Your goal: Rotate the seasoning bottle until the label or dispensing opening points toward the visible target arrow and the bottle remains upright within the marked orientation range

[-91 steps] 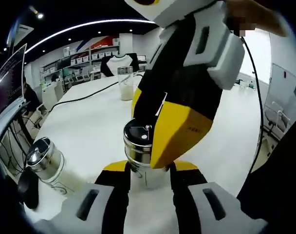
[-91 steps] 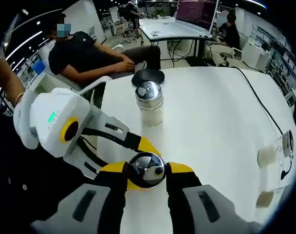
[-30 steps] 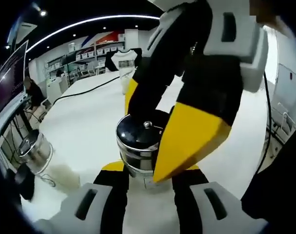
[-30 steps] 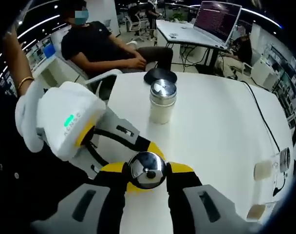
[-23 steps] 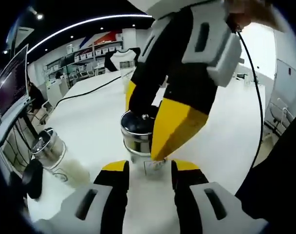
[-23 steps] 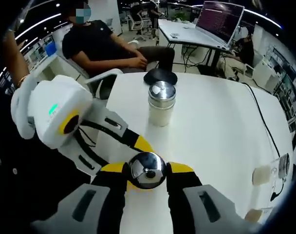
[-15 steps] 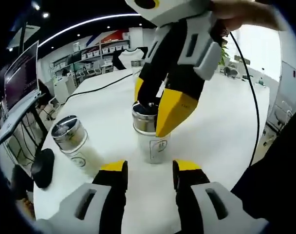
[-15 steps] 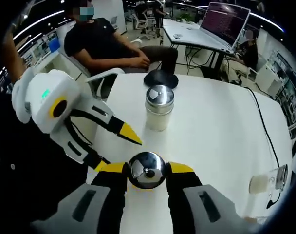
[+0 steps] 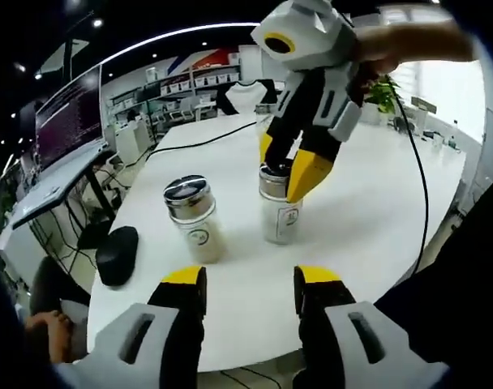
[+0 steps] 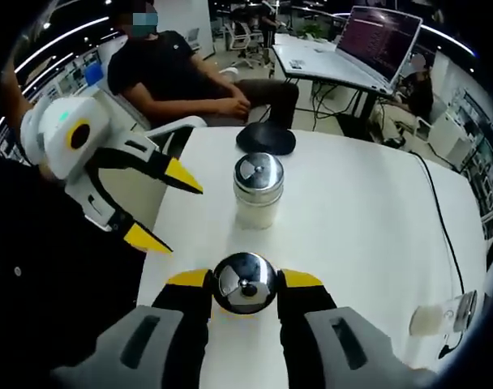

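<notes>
A seasoning bottle [image 9: 280,215] with a steel lid and pale contents stands upright on the white table [image 9: 376,219]. A small label on its glass faces the left gripper view. My right gripper [image 9: 285,166] comes down from above and is shut on the lid. In the right gripper view that lid [image 10: 245,282] sits clamped between the right gripper [image 10: 245,301] jaws. My left gripper [image 9: 250,279] is open, well back from the bottle, with nothing between its jaws. In the right gripper view the left gripper [image 10: 165,207] hangs open off the table's left edge.
A second, similar bottle [image 9: 194,219] [image 10: 257,190] stands close beside the held one. A black mouse [image 9: 117,255] [image 10: 265,138] lies near the table edge. A seated person [image 10: 182,73] is just past that edge. A black cable [image 9: 198,144] crosses the far table. A glass [image 10: 441,312] stands at the right.
My left gripper, which stood around the bottle's base, has let go and drawn back off the table edge, jaws open. The right gripper stays shut on the lid.
</notes>
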`<action>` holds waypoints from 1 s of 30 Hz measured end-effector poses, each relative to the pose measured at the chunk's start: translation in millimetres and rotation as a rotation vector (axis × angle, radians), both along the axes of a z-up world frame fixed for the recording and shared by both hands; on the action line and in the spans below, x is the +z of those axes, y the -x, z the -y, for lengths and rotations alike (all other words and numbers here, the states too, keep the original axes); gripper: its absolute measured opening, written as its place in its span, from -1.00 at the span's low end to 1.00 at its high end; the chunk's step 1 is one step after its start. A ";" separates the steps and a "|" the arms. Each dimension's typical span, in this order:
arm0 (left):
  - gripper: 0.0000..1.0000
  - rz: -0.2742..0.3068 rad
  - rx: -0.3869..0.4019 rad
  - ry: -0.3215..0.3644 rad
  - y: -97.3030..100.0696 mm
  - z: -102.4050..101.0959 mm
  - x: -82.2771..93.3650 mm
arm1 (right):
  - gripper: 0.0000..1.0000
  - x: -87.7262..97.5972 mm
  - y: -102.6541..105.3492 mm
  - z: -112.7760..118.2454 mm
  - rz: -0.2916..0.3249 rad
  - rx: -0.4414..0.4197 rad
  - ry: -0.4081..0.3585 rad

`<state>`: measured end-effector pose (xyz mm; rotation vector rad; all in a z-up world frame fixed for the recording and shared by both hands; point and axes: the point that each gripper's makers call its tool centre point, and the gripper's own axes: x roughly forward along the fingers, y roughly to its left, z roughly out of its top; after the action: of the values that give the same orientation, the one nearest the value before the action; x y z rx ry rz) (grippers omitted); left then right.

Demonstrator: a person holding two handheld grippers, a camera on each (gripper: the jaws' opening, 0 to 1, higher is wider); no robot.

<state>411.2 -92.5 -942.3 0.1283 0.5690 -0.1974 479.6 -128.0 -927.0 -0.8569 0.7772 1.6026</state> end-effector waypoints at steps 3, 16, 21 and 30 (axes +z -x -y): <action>-0.04 0.003 0.005 -0.012 3.1 -2.2 2.6 | -0.42 0.1 -0.3 -1.3 -0.001 0.005 0.001; 0.09 0.014 0.023 -0.051 7.1 -13.2 13.2 | -0.42 -1.9 0.3 -14.6 0.010 0.041 0.012; 0.11 0.001 0.045 -0.046 12.3 -20.1 11.2 | -0.41 -2.2 -0.2 -14.3 0.014 0.047 0.012; 0.13 0.010 0.080 -0.029 13.4 -31.9 15.9 | -0.40 1.3 -0.3 -13.1 0.026 0.007 -0.004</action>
<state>397.7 -60.6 -926.3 0.1349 0.5659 -0.1111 479.9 -114.8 -925.7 -0.8768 0.7529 1.5957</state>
